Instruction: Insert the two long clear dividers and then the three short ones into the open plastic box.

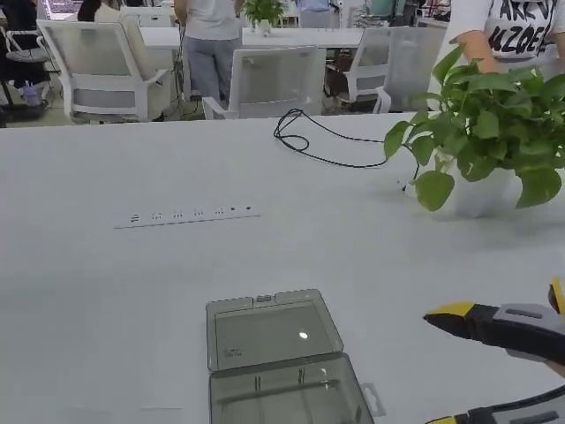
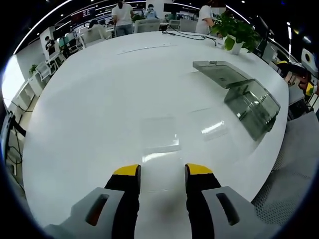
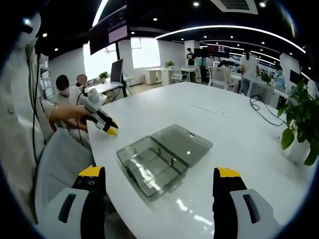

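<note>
The white table (image 1: 106, 291) spreads out in front of you, with white chairs (image 1: 269, 79) along its far edge. The plastic box (image 1: 287, 397) sits open at the near edge, right in front of you. Its lid (image 1: 269, 331) is folded back flat on the table on the side away from you.

A leafy green plant (image 1: 494, 124) stands in a white pot (image 1: 481, 190) at the far right, well apart from the box.

Your right gripper (image 1: 446, 367) comes in from the right edge of the head view, just beside the box. Its yellow-tipped jaws are spread wide with nothing between them. In the right gripper view they frame the box, with the base nearer and the lid beyond.

Your left gripper (image 2: 162, 172) hangs over the table with its jaws parted and nothing held. In the right gripper view it (image 3: 110, 129) is beyond the box, near the table's edge.

The clear dividers (image 2: 160, 135) lie flat on the table just ahead of the left gripper's jaws, between that gripper and the box (image 2: 249, 102). They are faint against the white surface, so you cannot count them from here.

A slim power strip (image 1: 187, 215) is set flush in the table beyond the lid. Further back, a black cable (image 1: 305, 141) loops and runs toward the plant.
</note>
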### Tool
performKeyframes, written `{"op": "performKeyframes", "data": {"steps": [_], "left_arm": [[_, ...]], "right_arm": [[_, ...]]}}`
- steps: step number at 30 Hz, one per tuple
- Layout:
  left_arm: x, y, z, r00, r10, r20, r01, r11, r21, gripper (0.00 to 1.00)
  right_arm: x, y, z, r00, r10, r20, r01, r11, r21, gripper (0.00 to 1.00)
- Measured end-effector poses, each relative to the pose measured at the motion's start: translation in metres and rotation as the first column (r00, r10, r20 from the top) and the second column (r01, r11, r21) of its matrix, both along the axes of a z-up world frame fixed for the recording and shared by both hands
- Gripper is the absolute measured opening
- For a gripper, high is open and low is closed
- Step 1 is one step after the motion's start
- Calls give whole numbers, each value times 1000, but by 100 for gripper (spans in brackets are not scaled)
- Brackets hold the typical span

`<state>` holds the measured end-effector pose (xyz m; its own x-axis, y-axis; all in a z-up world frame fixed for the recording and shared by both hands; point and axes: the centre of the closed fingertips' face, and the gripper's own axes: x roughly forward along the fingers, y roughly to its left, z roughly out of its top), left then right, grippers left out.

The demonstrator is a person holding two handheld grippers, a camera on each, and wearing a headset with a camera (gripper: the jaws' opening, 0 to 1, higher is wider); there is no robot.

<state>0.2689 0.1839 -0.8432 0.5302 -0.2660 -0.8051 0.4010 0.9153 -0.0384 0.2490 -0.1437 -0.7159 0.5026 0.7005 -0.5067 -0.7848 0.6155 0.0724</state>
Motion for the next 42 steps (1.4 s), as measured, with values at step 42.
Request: {"op": "performKeyframes", "data": {"steps": [42], "left_arm": [[-8,5,0,990,18,-143,-9,998,67,30]], "right_arm": [[6,9,-6,988,-103,-114,110,992,58,72]]}}
